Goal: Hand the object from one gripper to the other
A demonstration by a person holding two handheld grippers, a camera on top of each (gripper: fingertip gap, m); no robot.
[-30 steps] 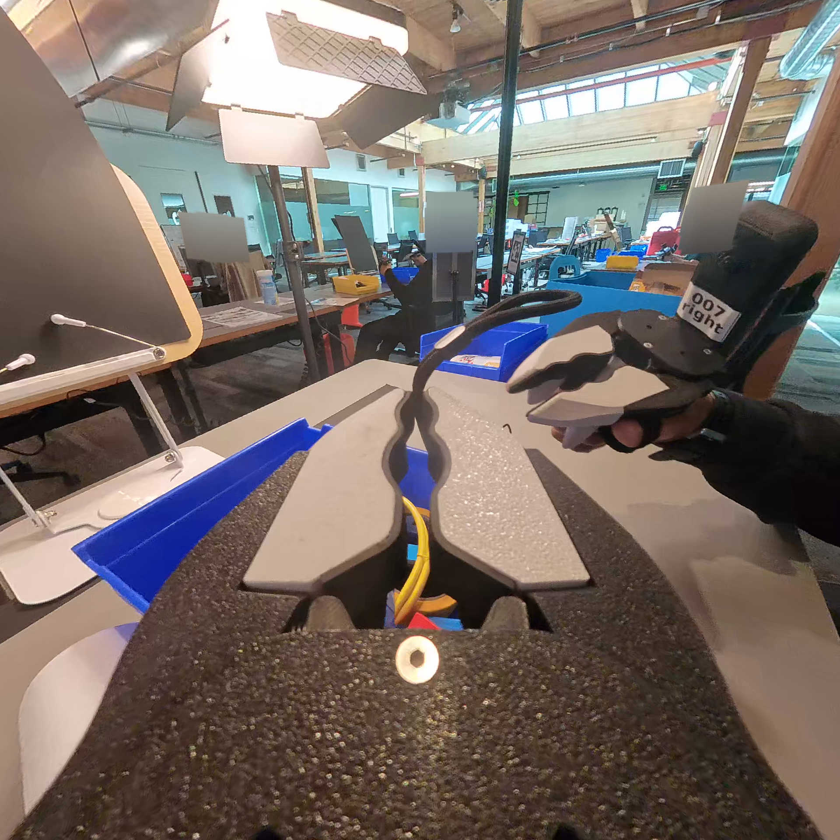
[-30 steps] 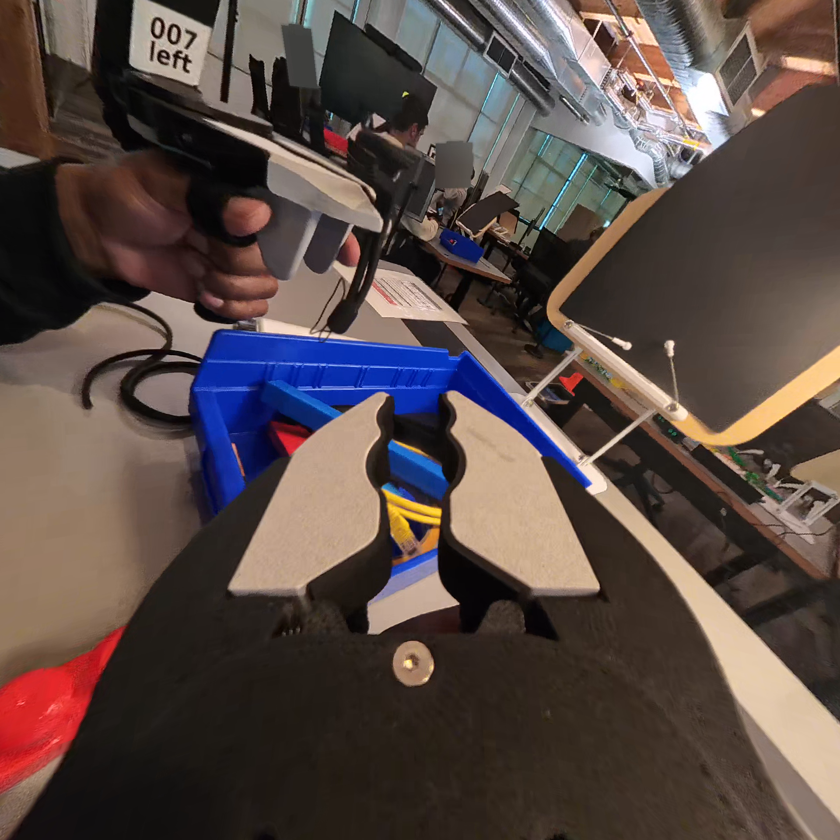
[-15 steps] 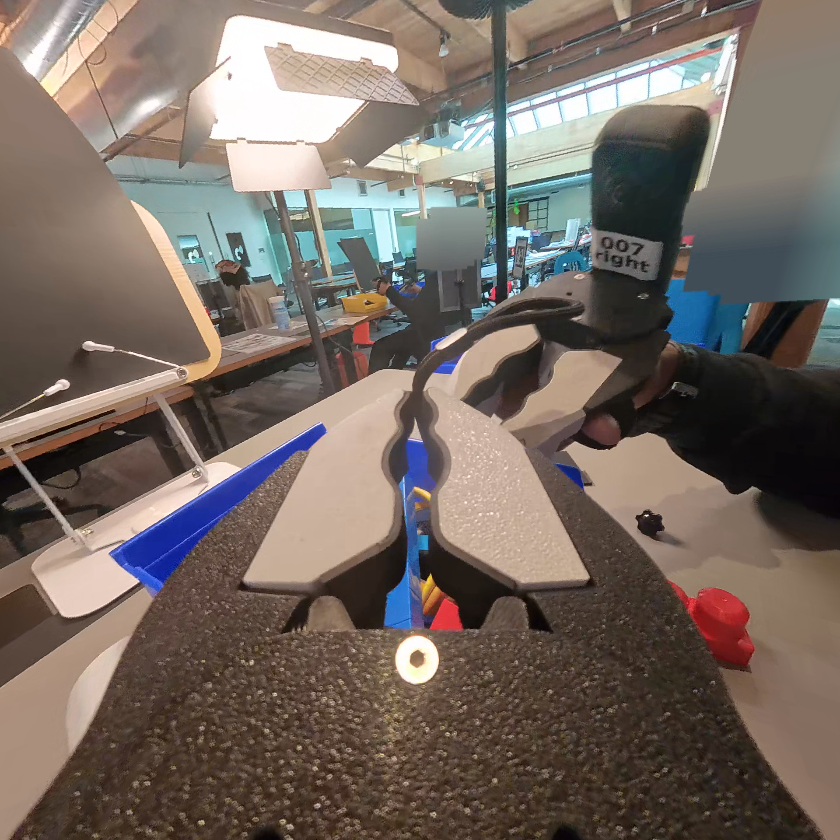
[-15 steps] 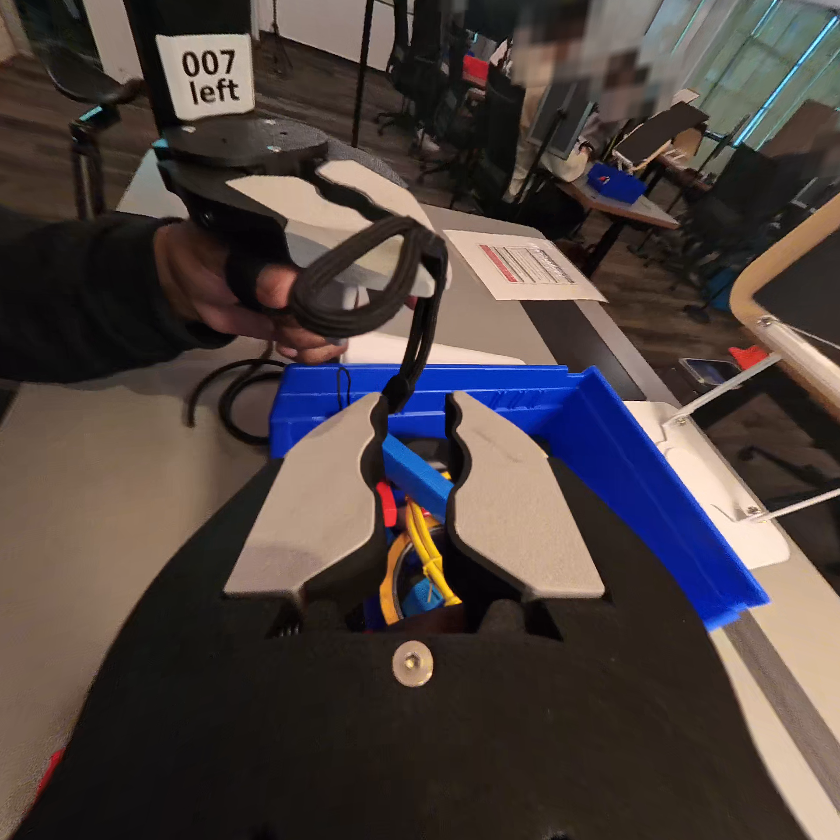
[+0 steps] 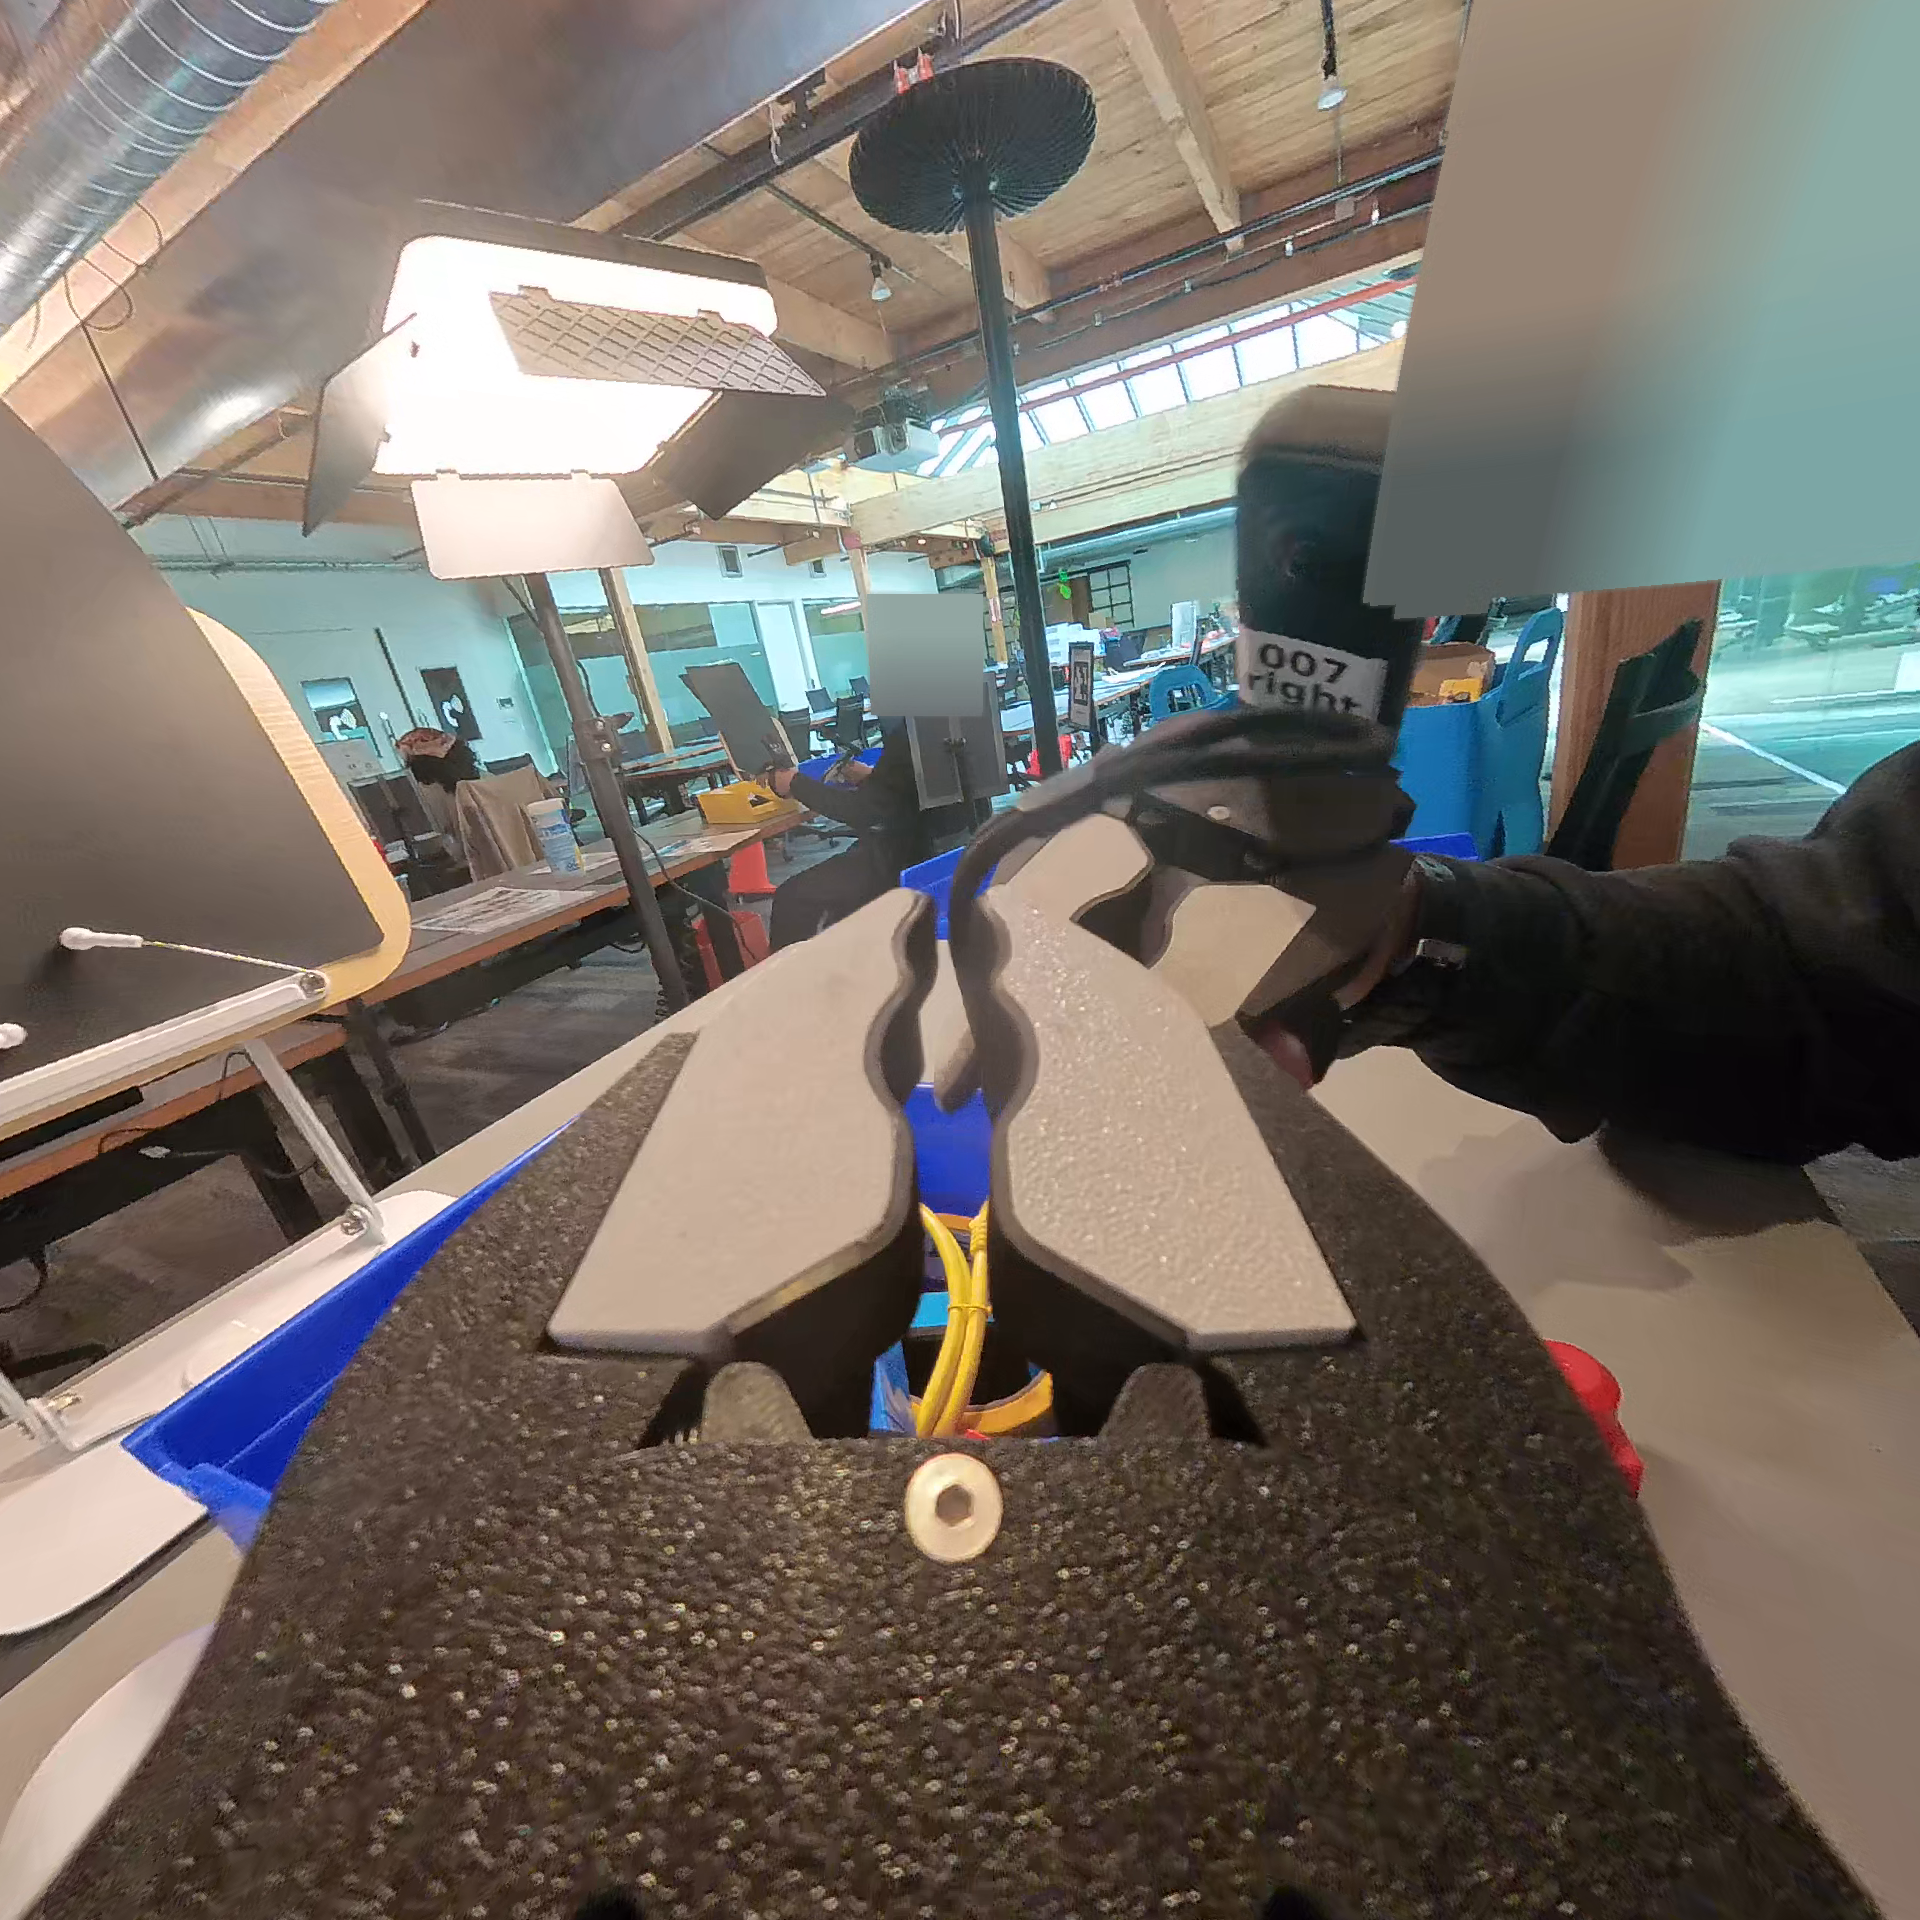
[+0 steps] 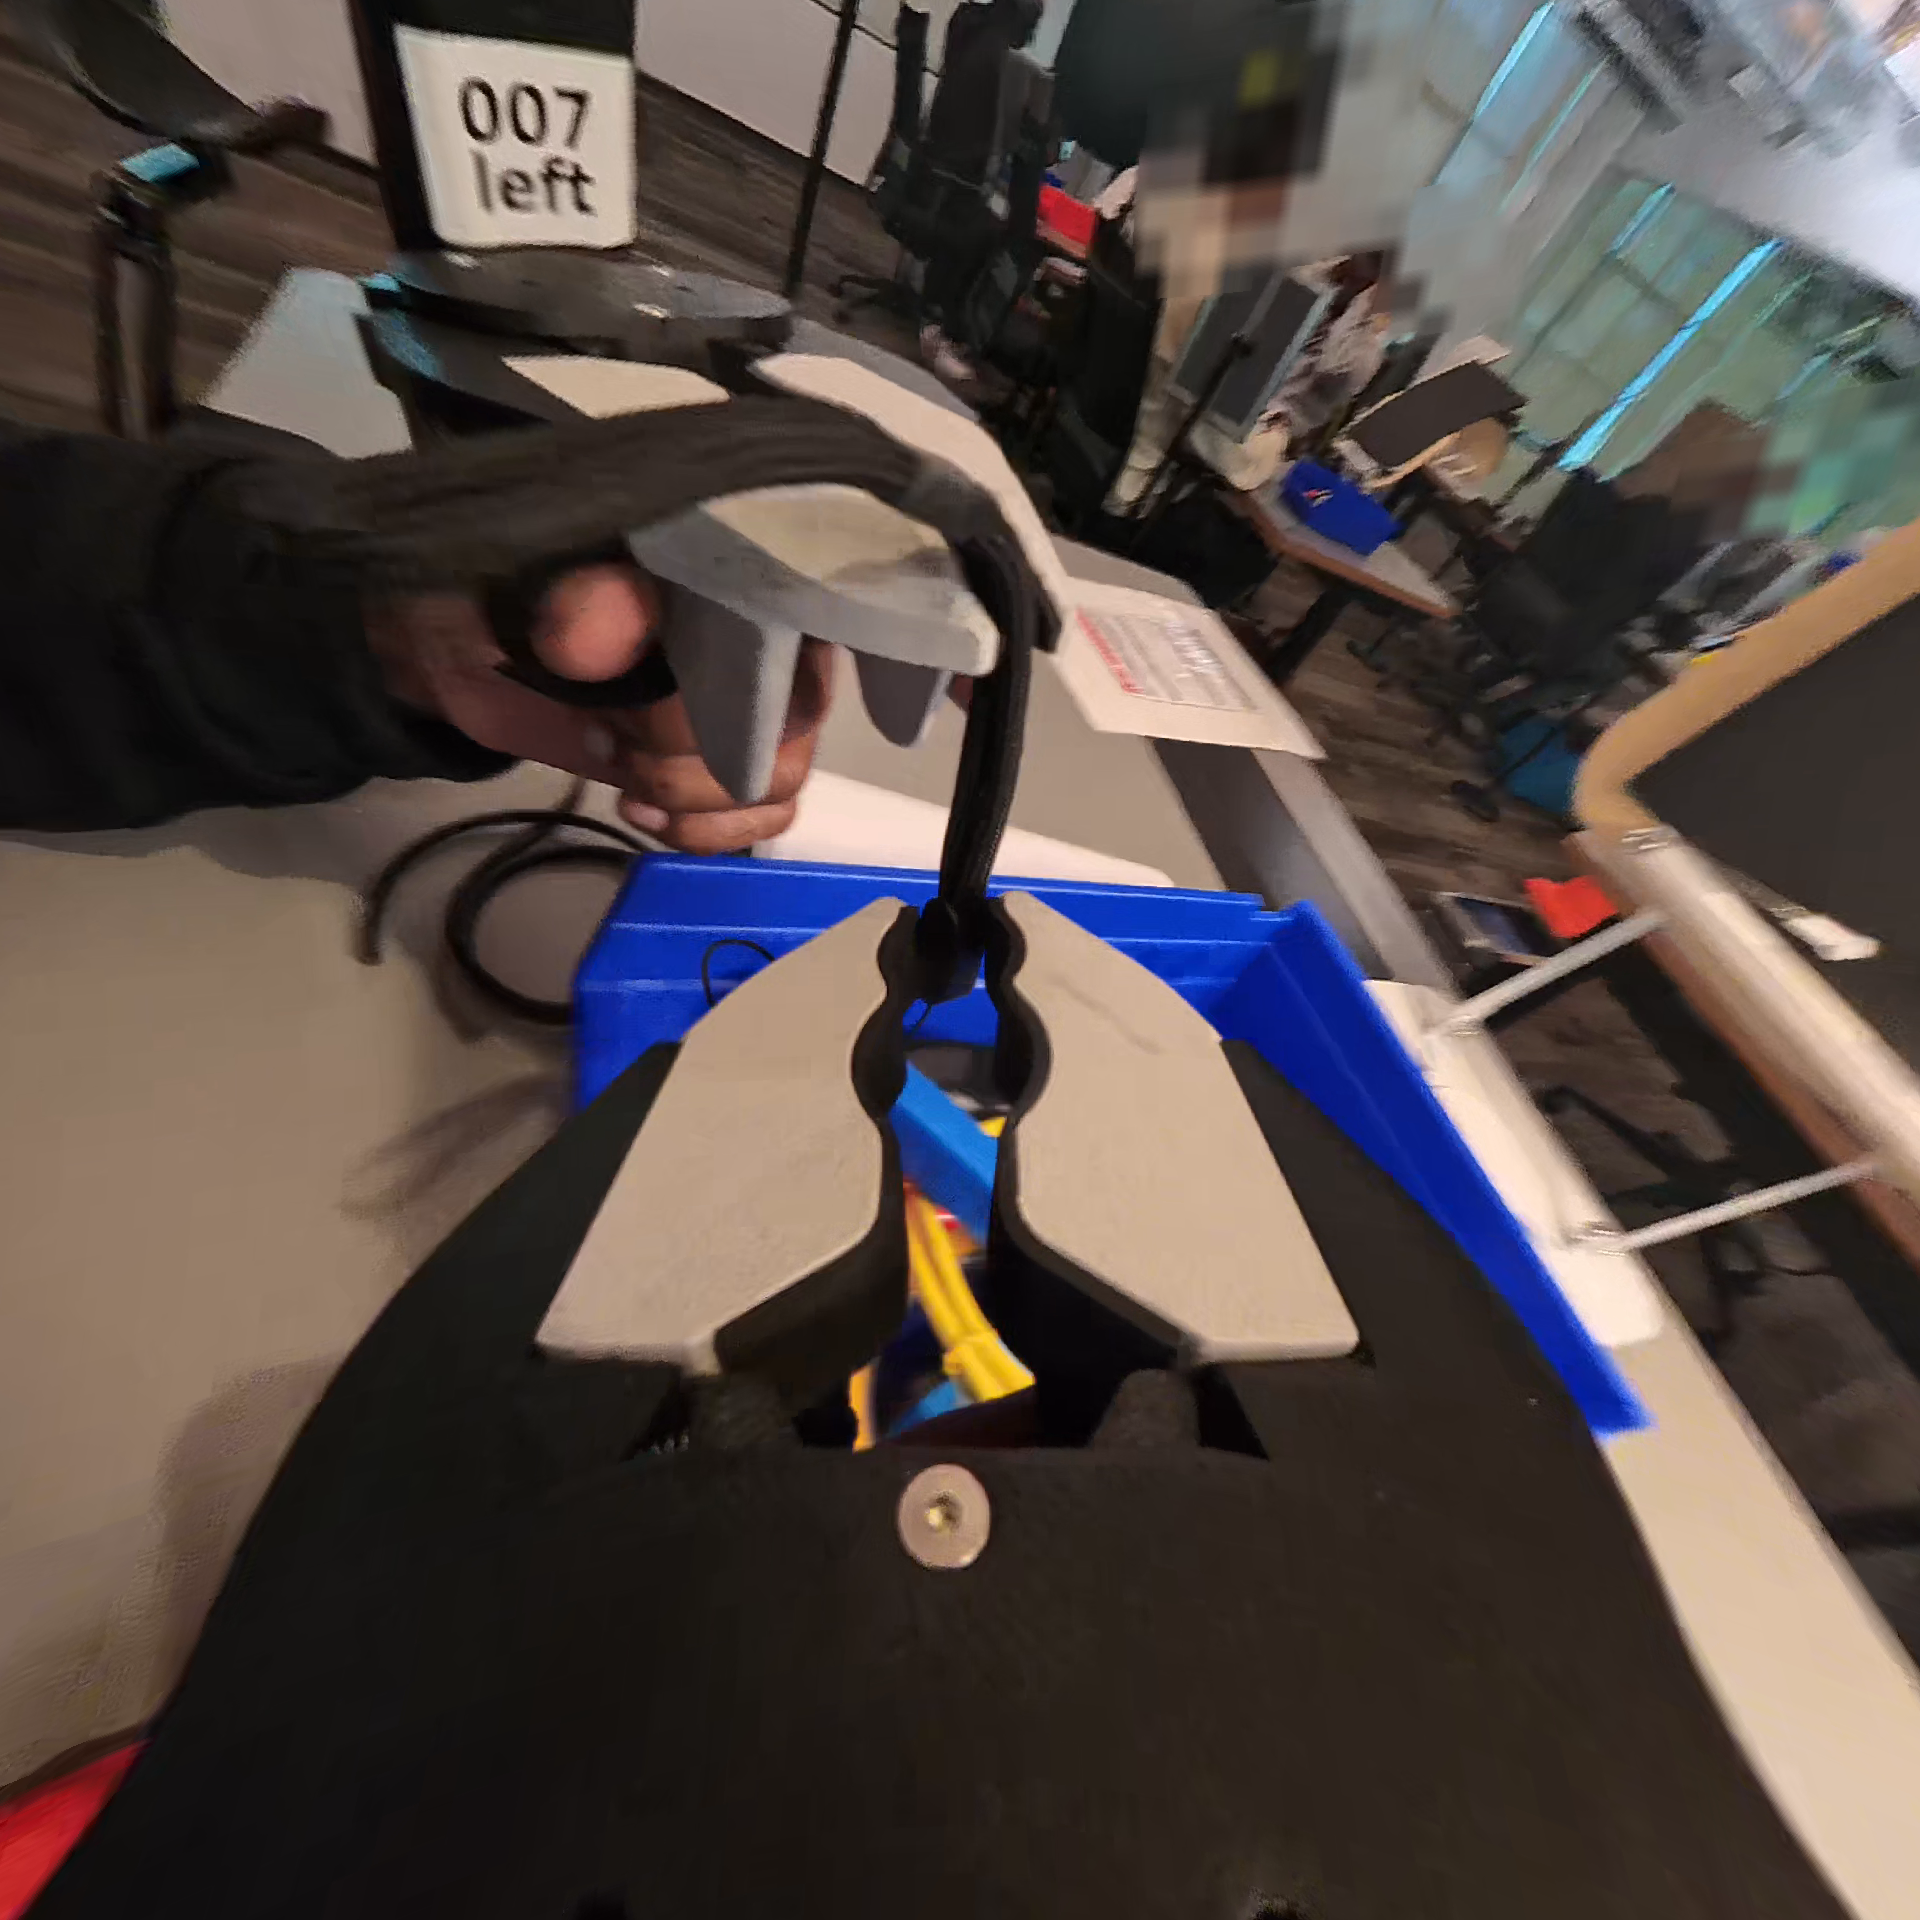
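Note:
A black braided cord loop (image 5: pixel 1195 738) hangs between the two grippers above a blue bin (image 5: pixel 312 1351). My left gripper (image 5: pixel 951 914) has its jaws a little apart. The cord lies against its right finger, with a gap beside it. My right gripper (image 6: pixel 945 920) is shut on the cord's lower end, at a small black toggle (image 6: pixel 940 935). In the right wrist view the cord (image 6: pixel 977 769) rises from my fingertips and drapes over the left gripper (image 6: pixel 997 592). In the left wrist view the right gripper (image 5: pixel 1101 914) sits just beyond my right finger.
The blue bin (image 6: pixel 1351 1039) holds yellow cable (image 6: pixel 966 1340) and other small parts. A red object (image 5: pixel 1590 1392) lies on the grey table. A black cable coil (image 6: pixel 468 914) and a paper sheet (image 6: pixel 1174 665) lie beyond the bin. A black board on a white stand (image 5: pixel 156 779) stands beside the table. One gripper's finger ends stand about 5 cm off the other's.
The right gripper came in from the side and closed on the cord's lower end. The left gripper's jaws, shut on the cord before, have parted slightly.

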